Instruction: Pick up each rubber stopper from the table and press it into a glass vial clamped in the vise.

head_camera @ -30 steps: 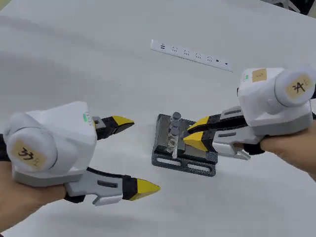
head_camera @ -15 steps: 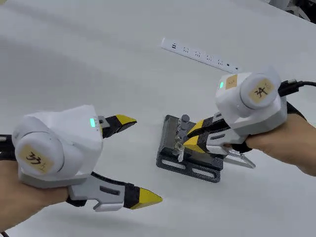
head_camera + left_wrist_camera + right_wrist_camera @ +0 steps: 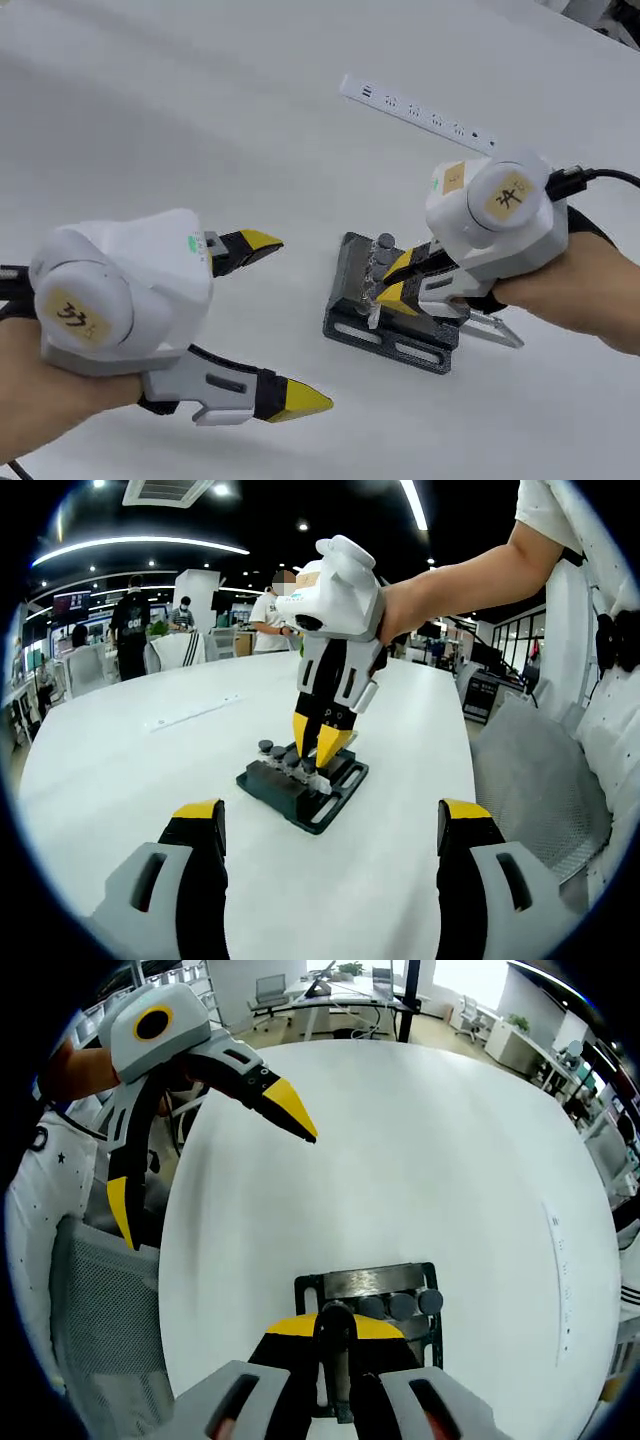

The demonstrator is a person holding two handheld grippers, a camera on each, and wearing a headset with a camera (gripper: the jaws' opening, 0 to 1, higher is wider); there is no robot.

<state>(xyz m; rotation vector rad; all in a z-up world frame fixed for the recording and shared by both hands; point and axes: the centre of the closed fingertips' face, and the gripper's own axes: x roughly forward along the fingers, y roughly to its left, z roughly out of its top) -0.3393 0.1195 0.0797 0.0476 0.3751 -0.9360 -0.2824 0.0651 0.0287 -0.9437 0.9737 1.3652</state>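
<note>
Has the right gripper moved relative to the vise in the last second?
Yes. The right gripper has shifted in over the vise, its tips now at the vial row.

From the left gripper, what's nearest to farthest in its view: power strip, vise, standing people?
1. vise, straight ahead, just past the jaws.
2. power strip, farther back, to the left.
3. standing people, far behind, across the room.

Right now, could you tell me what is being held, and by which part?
The right gripper pinches a dark rubber stopper by its sides, over the vise. The left gripper is open and holds nothing.
</note>
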